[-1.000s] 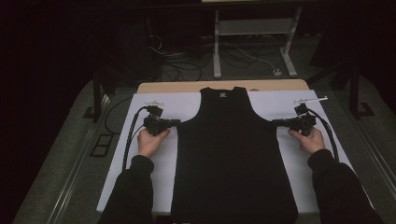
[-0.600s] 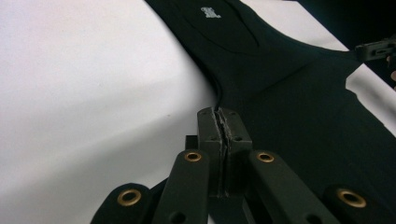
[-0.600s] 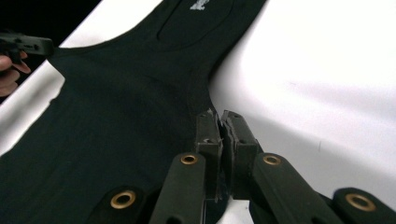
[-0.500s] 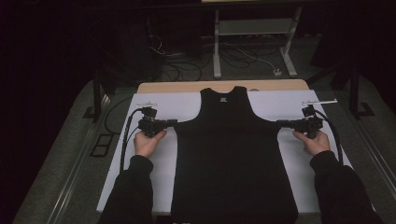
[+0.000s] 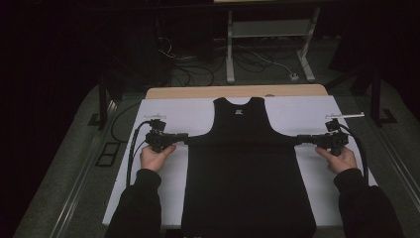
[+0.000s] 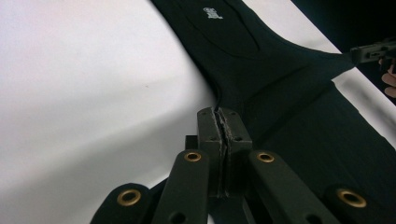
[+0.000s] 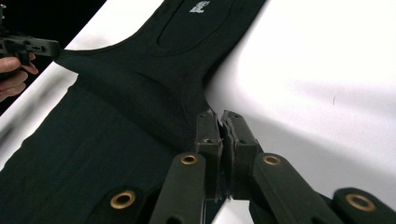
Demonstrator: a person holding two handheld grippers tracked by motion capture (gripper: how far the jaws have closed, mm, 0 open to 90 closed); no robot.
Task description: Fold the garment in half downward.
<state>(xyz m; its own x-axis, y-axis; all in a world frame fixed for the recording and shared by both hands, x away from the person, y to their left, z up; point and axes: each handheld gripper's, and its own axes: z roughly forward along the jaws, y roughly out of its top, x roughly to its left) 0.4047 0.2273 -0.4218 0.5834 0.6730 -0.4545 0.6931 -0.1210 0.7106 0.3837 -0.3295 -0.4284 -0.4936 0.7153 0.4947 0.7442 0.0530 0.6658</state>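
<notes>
A black tank top [image 5: 247, 173] is laid flat on the white table cover [image 5: 307, 111], neck toward the far edge. Its side edges, just under the armholes, are clamped by the left gripper [image 5: 184, 136] and right gripper [image 5: 298, 140] (jaws pressed together on fabric). The garment is pulled taut sideways; any folding is judged not yet begun.

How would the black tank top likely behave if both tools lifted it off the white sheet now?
Probably floppy: the black tank top lies flat and draws into taut points where the left tool and right tool pinch it. Likely stretchy, light and prone to sagging in the middle.
</notes>
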